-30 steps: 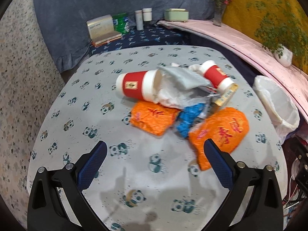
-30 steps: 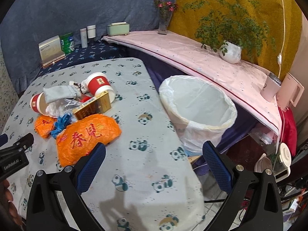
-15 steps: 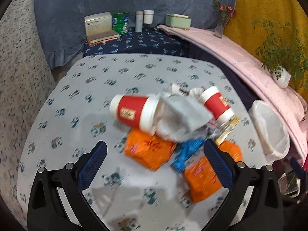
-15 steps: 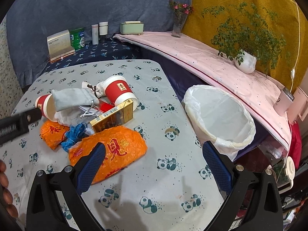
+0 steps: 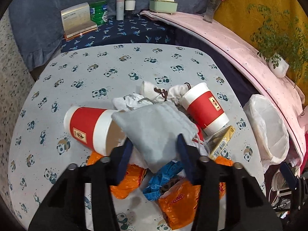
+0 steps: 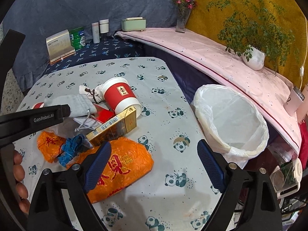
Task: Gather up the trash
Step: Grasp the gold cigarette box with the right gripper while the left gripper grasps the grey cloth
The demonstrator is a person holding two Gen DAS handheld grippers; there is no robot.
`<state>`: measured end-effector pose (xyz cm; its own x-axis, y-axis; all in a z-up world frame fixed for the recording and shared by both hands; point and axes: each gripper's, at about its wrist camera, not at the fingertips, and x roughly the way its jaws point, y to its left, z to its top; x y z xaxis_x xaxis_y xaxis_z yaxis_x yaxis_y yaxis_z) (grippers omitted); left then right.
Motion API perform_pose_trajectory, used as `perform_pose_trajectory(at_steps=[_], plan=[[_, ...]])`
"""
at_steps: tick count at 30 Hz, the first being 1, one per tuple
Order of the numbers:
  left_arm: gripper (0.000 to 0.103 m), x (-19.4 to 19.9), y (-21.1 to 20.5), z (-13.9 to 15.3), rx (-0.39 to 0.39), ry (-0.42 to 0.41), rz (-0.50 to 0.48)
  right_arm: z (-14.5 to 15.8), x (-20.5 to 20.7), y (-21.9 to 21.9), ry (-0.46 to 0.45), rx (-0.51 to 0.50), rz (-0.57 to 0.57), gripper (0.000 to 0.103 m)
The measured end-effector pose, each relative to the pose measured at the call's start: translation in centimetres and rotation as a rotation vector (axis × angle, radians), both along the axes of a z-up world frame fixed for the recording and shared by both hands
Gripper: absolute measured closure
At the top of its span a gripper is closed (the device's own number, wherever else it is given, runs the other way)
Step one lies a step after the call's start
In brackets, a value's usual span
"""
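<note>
A pile of trash lies on the panda-print table (image 5: 107, 71): two red paper cups (image 5: 86, 129) (image 6: 120, 95), a grey drawstring pouch (image 5: 154, 129), a gold box (image 6: 115, 127), a blue wrapper (image 5: 163, 177) and two orange bags (image 6: 123, 165) (image 5: 127, 181). My left gripper (image 5: 155, 142) is over the pile with its jaws closing. The grey pouch fills the gap and both pads touch it. My right gripper (image 6: 154, 143) hovers wide above the big orange bag's right end, its jaws closing slightly and pressing on nothing. The left gripper's arm (image 6: 38, 116) crosses the right wrist view.
A bin with a white liner (image 6: 231, 119) stands off the table's right edge. Behind it runs a pink shelf (image 6: 211, 57) with a potted plant (image 6: 252, 55) and a flower vase (image 6: 182, 21). Boxes, a green tin and bottles line the far ledge (image 5: 123, 27).
My left gripper moved forward over the pile and its jaws narrowed around the grey pouch. My right gripper shifted left toward the pile, with the big orange bag now under its left finger.
</note>
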<state>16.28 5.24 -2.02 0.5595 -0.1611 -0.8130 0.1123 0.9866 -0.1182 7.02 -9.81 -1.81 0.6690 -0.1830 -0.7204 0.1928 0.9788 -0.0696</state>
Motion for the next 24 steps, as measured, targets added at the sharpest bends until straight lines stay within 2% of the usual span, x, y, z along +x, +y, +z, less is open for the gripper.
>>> perform_pose_trajectory(at_steps=[2, 5, 12, 17, 24], plan=[[0.087, 0.0, -0.1, 0.1, 0.001, -0.002, -0.014, -0.1, 0.6, 0.0, 0.002, 0.014, 0.005, 0.025], [0.094, -0.1, -0.1, 0.4, -0.012, -0.006, -0.02, -0.2, 1.7, 0.1, 0.009, 0.052, 0.022, 0.036], [0.099, -0.9, 0.7, 1.9, -0.042, -0.029, -0.033, -0.9, 4.2, 0.9, 0.023, 0.134, 0.056, 0.052], [0.099, -0.8, 1.6, 2.7, -0.046, -0.041, -0.023, -1.1, 5.7, 1.2, 0.026, 0.211, 0.05, 0.054], [0.099, -0.3, 3.0, 3.6, -0.055, -0.064, -0.001, -2.0, 7.6, 2.3, 0.05, 0.214, 0.035, 0.054]])
